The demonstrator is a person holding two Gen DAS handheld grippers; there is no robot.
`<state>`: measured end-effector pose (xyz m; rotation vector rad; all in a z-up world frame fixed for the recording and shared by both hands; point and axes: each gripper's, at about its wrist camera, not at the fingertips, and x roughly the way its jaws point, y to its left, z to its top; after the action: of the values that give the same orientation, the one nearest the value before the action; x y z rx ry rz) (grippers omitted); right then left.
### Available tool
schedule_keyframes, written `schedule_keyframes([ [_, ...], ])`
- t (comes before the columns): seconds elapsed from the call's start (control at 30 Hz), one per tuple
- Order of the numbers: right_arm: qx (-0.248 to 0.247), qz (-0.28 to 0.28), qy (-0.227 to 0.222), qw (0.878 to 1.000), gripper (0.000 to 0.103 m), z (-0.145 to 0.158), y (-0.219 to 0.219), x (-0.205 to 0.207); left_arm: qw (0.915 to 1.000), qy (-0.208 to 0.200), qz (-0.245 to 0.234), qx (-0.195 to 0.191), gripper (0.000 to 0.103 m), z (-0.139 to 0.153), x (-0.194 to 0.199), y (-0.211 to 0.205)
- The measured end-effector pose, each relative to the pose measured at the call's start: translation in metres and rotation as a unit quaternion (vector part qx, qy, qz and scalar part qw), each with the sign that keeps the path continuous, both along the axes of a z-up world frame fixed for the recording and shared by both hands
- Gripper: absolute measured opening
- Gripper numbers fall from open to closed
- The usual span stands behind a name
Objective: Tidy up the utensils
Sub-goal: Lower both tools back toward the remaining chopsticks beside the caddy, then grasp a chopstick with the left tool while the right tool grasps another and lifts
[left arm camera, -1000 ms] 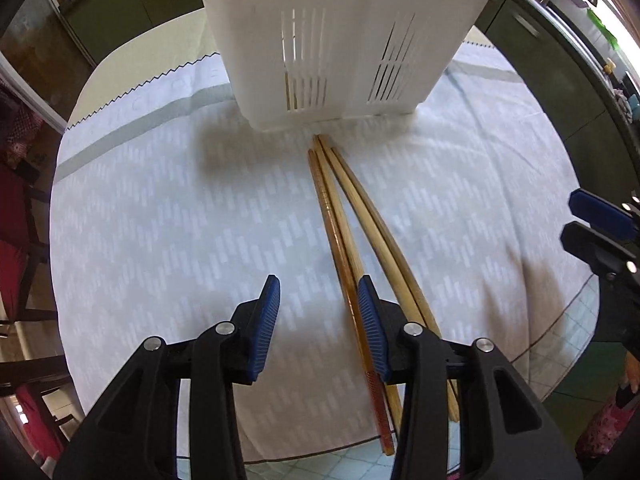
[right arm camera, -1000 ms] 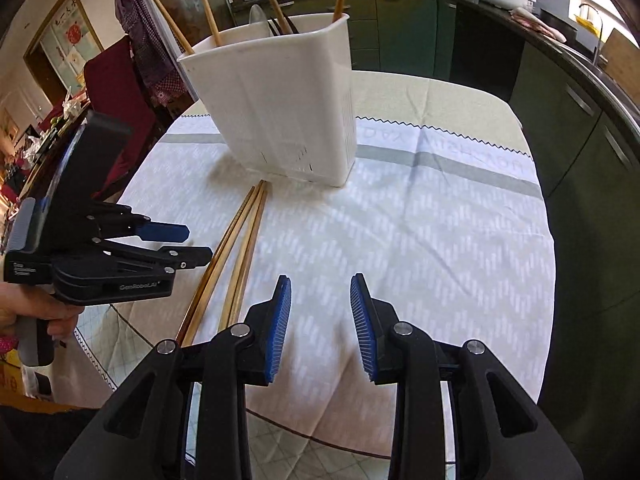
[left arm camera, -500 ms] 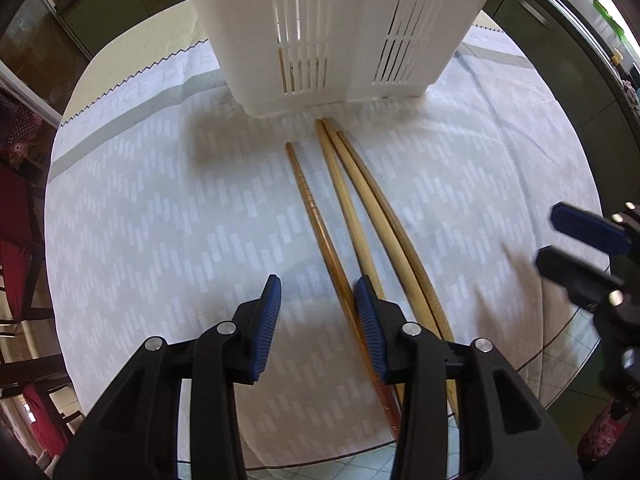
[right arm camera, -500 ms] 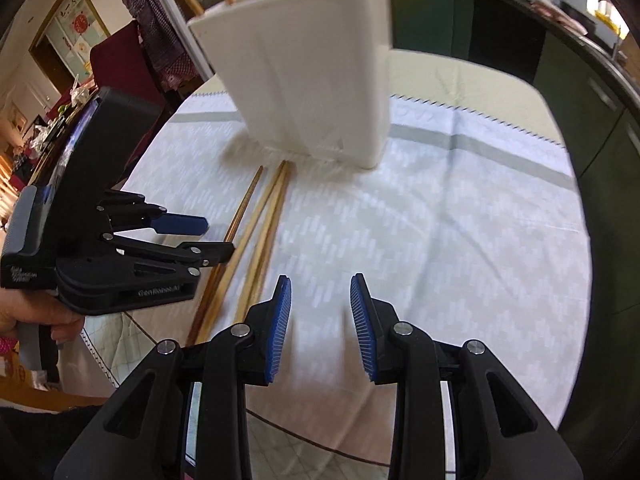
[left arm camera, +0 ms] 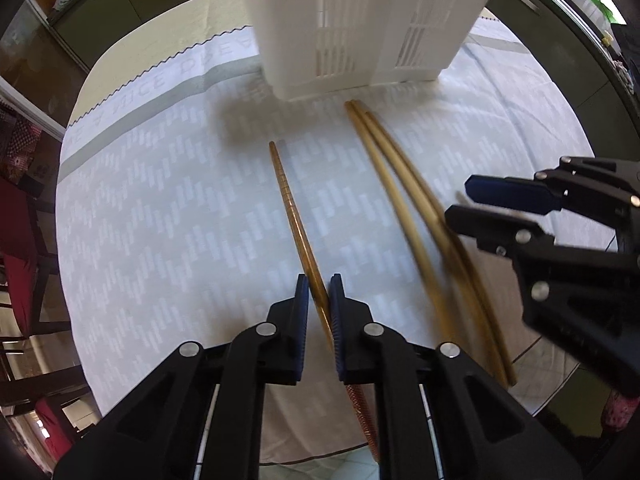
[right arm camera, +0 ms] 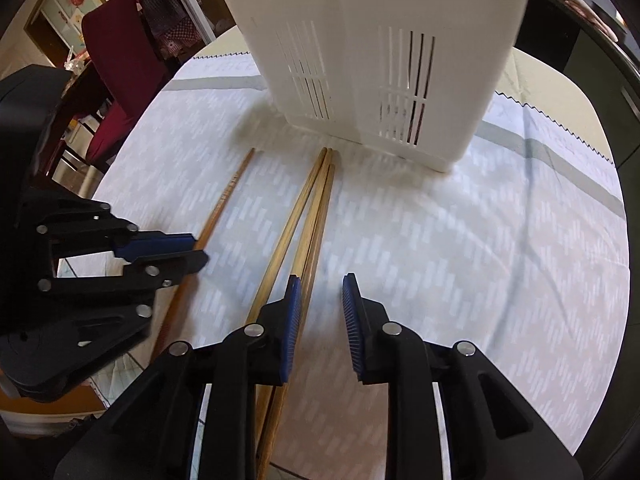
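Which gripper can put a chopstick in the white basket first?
Probably the left hand-held gripper: it is shut on the dark brown wooden chopstick. The right hand-held gripper is open, holding nothing.

Left gripper with jaws just closed on a dark chopstick lying on the tablecloth; two paler chopsticks beside it; white slotted holder beyond; right gripper alongside

Tablecloth border: woven letters, apparently "NICE", partly legible.
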<state>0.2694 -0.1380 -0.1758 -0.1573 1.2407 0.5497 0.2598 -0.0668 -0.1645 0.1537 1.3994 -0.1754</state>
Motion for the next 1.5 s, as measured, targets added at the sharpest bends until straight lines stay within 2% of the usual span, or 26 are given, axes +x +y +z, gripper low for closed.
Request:
schedule_keyframes([
  [0.5, -0.073, 0.015, -0.013, 0.997, 0.020, -0.007, 0.040, 0.007, 0.9996, 0.004, 0.026, -0.007, 0.011, 0.000, -0.005, 0.053],
  [0.77, -0.071, 0.022, 0.005, 0.997, 0.020, -0.018, 0.044, 0.012, 0.9993, 0.008, 0.035, -0.014, 0.011, -0.002, -0.004, 0.074],
  [0.97, -0.089, 0.035, -0.011, 0.995, 0.015, -0.022, 0.061, 0.014, 0.9990, 0.013, 0.042, -0.013, 0.011, -0.003, 0.000, 0.077],
  [1.07, -0.079, 0.029, -0.007, 0.996, 0.010, -0.022, 0.057, 0.013, 0.9987, 0.014, 0.046, -0.016, 0.011, 0.000, 0.004, 0.070],
  [1.3, -0.052, 0.012, -0.017, 0.998, 0.007, -0.013, 0.039, 0.011, 0.9981, 0.012, 0.052, -0.031, 0.007, 0.012, 0.007, 0.057],
  [1.5, -0.007, -0.003, -0.051, 0.999, 0.007, 0.025, 0.015, -0.001, 0.9975, -0.035, 0.047, -0.039, 0.007, 0.045, 0.008, 0.060],
])
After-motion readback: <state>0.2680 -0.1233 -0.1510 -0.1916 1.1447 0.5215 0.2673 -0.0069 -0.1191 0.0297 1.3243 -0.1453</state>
